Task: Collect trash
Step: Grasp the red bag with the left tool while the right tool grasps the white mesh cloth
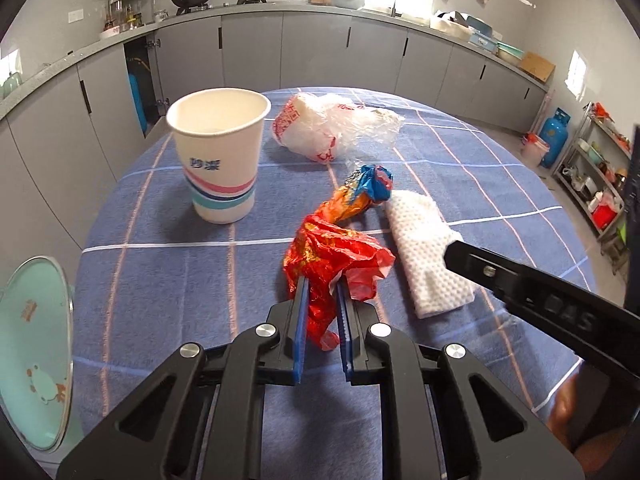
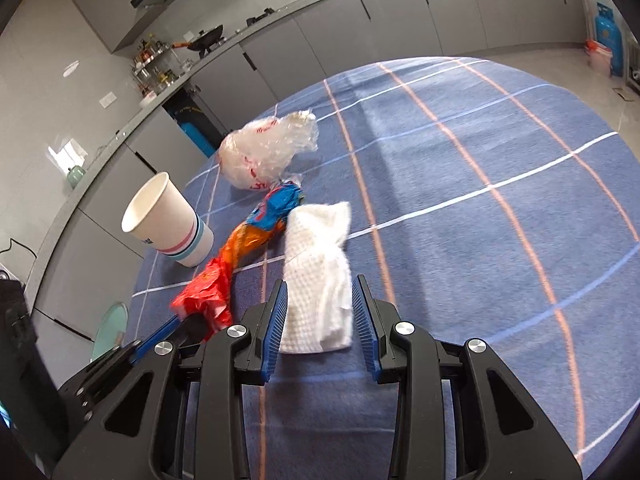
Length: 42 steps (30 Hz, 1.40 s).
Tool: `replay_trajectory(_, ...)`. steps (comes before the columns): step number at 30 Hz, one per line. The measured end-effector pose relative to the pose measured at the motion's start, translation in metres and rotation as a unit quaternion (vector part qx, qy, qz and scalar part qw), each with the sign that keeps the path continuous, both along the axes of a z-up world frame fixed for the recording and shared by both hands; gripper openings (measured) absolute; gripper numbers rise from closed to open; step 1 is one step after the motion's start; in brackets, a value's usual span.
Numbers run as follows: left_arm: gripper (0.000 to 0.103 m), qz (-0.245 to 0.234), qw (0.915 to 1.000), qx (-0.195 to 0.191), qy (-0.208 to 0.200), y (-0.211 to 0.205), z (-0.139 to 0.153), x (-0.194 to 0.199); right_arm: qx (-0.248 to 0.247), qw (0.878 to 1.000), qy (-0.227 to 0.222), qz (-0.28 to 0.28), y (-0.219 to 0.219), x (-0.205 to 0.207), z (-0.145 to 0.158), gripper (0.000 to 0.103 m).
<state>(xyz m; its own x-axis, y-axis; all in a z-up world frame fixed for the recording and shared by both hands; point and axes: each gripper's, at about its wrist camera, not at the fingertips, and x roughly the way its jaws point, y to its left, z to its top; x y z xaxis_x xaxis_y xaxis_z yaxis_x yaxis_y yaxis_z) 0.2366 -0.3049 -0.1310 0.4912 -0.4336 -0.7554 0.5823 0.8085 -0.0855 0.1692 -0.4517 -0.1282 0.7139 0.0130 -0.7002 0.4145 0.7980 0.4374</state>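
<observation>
The red wrapper (image 1: 332, 256) lies mid-table (image 1: 160, 264), pinched in the left claw (image 1: 322, 300). Just right of it lies a white towel (image 2: 316, 276), between the right claw's (image 2: 320, 312) spread jaws, which don't press it. Beyond stand a cup (image 1: 220, 156) and a clear bag (image 1: 332, 124).

Tablecloth (image 1: 160, 280) seen as blue, crossed by white and pale orange-pink grid lines

Paper cup (image 1: 219, 156) white, banded pink, dark blue and teal near base (blue print on side)

Crumpled wrapper (image 1: 332, 264) red with gold flecks; twisted wrapper (image 1: 360, 190) orange at one end, blue at other

Clear plastic bag (image 1: 332, 128) printed red

Paper towel (image 1: 424, 256) white, dimpled texture

Gripper pads (image 1: 301, 320) blue, frames black

Lid (image 1: 32, 356) at table edge mint green with cartoon print

Cabinets (image 1: 320, 48) grey
</observation>
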Motion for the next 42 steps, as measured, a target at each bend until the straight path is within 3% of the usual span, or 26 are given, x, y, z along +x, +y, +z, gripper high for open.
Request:
replay_trajectory(6, 0.014, 0.006, 1.0000, 0.006, 0.000, 0.006, -0.001, 0.000, -0.012, 1.000, 0.021, -0.006, 0.005, 0.011, -0.007, 0.034)
replay_trajectory(16, 0.014, 0.006, 1.0000, 0.005, -0.003, 0.011, 0.000, -0.003, -0.030, 0.999, 0.027, 0.002, 0.006, 0.008, -0.008, 0.010)
replay_trajectory(30, 0.013, -0.005, 0.9993, -0.035, -0.014, 0.049, 0.029, -0.025, -0.037, 0.999, -0.039, 0.000, 0.027, -0.043, 0.034, 0.009)
replay_trajectory(42, 0.012, 0.026, 0.9975, -0.053, -0.039, 0.098, 0.052, -0.037, -0.037, 0.997, -0.054, 0.034, 0.070, -0.041, 0.048, 0.009)
